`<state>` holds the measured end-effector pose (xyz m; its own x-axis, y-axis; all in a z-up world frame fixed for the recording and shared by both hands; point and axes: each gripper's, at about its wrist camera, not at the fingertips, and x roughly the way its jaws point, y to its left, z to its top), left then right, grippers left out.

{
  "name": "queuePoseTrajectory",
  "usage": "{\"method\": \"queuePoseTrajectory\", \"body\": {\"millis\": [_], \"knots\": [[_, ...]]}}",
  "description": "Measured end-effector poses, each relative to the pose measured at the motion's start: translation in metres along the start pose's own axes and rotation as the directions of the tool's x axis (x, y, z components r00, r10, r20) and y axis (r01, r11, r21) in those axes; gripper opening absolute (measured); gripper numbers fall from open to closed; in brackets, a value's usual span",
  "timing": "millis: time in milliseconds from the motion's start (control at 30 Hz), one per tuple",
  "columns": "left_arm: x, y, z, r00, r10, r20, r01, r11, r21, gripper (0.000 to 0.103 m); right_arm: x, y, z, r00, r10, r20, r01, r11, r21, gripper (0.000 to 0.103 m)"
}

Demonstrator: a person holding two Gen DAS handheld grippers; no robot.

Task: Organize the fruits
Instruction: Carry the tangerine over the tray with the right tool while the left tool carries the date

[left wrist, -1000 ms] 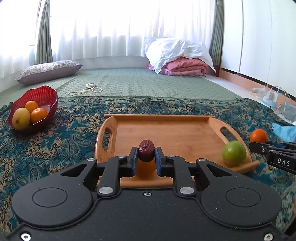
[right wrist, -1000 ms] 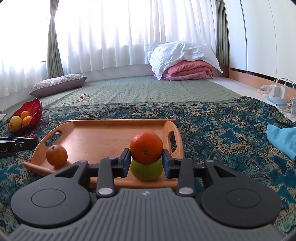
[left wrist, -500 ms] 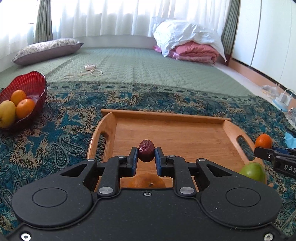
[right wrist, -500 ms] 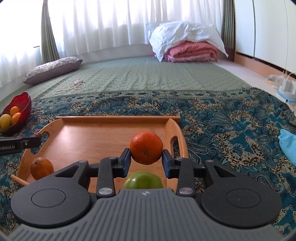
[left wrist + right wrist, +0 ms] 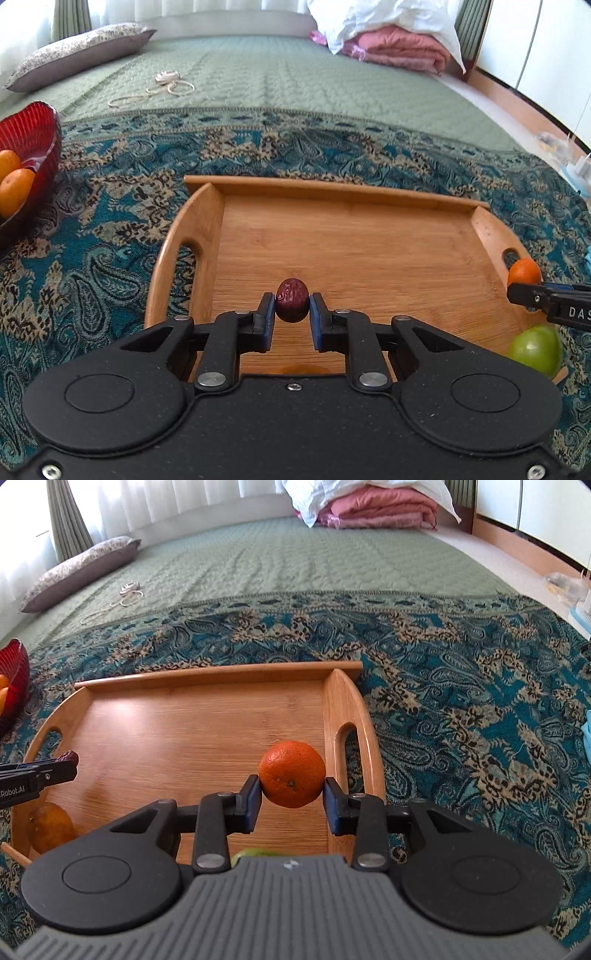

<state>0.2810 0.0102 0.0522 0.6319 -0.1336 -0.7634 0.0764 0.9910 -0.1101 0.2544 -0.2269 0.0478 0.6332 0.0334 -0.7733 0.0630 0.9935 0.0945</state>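
My left gripper (image 5: 292, 316) is shut on a dark red date (image 5: 292, 305) and holds it above the near left part of a wooden tray (image 5: 351, 199). My right gripper (image 5: 291, 800) is shut on an orange mandarin (image 5: 291, 773) above the tray's near right part (image 5: 218, 675). A green fruit (image 5: 535, 350) lies at the tray's near right corner; only its top edge (image 5: 255, 852) shows in the right wrist view. An orange fruit (image 5: 50, 826) lies at the tray's near left corner. The right gripper shows in the left wrist view (image 5: 524, 288). The left gripper shows in the right wrist view (image 5: 68, 762).
A red glass bowl (image 5: 37, 129) holding orange fruits (image 5: 14, 188) stands left of the tray on a teal paisley cloth (image 5: 92, 240). Beyond lie a green quilted mat (image 5: 295, 81), a cord (image 5: 166, 85), a pillow (image 5: 81, 51) and folded bedding (image 5: 399, 44).
Both grippers have risen and tilted down over the tray with their fruits still held. The green fruit and the orange fruit on the tray have slid toward the bottom of the views.
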Motion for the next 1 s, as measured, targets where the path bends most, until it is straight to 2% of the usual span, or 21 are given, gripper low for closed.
{"method": "queuePoseTrajectory", "body": {"millis": [333,1000], "knots": [[0.017,0.003,-0.001,0.999,0.027,-0.040,-0.026,1.000,0.014,0.018,0.016,0.005,0.002,0.999,-0.007,-0.044,0.007,1.000,-0.015,0.039],[0.019,0.002,-0.003,0.999,0.029,-0.019,-0.028,0.999,0.029,0.019,0.019,0.000,-0.001,0.999,-0.019,-0.050,0.019,1.000,-0.002,0.040]]}}
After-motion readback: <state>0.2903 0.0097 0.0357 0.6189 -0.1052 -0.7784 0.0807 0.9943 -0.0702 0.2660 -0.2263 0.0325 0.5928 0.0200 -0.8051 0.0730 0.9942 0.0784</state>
